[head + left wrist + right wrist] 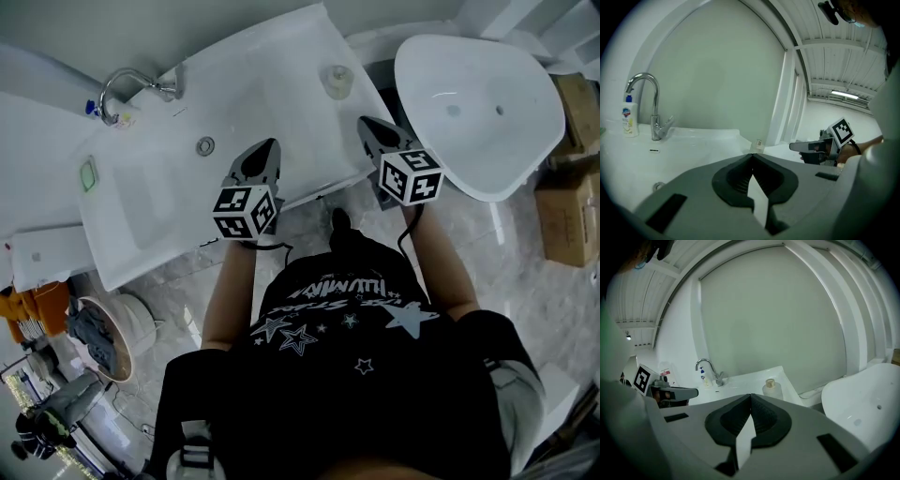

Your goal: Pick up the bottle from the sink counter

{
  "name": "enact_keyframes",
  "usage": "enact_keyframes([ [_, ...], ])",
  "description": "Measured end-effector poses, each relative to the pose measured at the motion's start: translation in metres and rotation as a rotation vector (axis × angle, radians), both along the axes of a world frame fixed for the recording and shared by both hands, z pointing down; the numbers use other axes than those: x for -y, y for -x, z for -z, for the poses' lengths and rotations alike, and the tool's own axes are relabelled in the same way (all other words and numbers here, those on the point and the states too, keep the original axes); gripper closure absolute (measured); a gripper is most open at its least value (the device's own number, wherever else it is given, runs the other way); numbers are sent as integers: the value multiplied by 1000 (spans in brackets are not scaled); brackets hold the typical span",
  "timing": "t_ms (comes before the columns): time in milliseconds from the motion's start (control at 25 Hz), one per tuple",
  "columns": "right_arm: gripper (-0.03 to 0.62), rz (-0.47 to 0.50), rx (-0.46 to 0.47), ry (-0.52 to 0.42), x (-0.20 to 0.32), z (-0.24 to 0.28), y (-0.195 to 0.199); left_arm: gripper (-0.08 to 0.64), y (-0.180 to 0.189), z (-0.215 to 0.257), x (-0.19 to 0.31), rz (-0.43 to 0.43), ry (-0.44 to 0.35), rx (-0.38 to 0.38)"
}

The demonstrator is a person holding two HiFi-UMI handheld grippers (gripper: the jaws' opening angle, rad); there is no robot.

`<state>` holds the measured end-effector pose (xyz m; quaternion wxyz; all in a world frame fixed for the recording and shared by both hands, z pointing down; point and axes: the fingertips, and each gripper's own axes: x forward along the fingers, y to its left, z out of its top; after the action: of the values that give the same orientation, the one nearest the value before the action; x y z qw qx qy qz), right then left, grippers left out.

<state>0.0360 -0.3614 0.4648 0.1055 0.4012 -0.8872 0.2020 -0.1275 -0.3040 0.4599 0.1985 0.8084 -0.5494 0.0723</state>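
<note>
The left gripper [751,154] has its two grey moulded-plastic jaws pressed together tip to tip, with nothing between the ribbed dark pads. The right gripper [750,394] is the same, jaws closed on nothing. Both hang over the front edge of the sink counter [281,66] and touch nothing.

The bottle [771,387] stands upright near the counter's right rear corner. In the head view it is at about 11 o'clock from the right gripper's tips and about 1 o'clock from the left's, clear of both. It is squat and round-shouldered, with a pale translucent body and a short tan cap. What is inside it cannot be made out.

The counter is a glossy white slab with a shallow rectangular basin sunk into it. A round metal drain [205,145] sits in the basin floor at about 10 o'clock from the left gripper. Farther out along the same line is a curved chrome faucet [127,86]. Just beside it stands a slim soap bottle [629,119], white with a blue cap and yellowish in its lower half.

At 3 o'clock from the right gripper is a separate oval white basin [478,112], smooth and shiny, and beyond it brown cardboard boxes [567,220]. At about 8 o'clock from the left gripper, on the marbled floor, a round white tub [131,319] holds something dark that cannot be identified.
</note>
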Motion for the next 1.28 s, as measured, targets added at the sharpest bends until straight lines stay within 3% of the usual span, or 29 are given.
enact_keyframes([
  [360,586,-11,-5,30,56,-14,-36,543,-61,-13,68,-117,10,-12],
  [520,586,-12,-8,51,76,-24,-43,326,-81,-32,90,-166,39,6],
  [680,586,-14,-11,72,92,-35,-45,238,-93,-50,107,-196,51,17],
  [1280,586,-51,-23,114,133,-58,-62,204,-122,-100,177,-210,115,94],
])
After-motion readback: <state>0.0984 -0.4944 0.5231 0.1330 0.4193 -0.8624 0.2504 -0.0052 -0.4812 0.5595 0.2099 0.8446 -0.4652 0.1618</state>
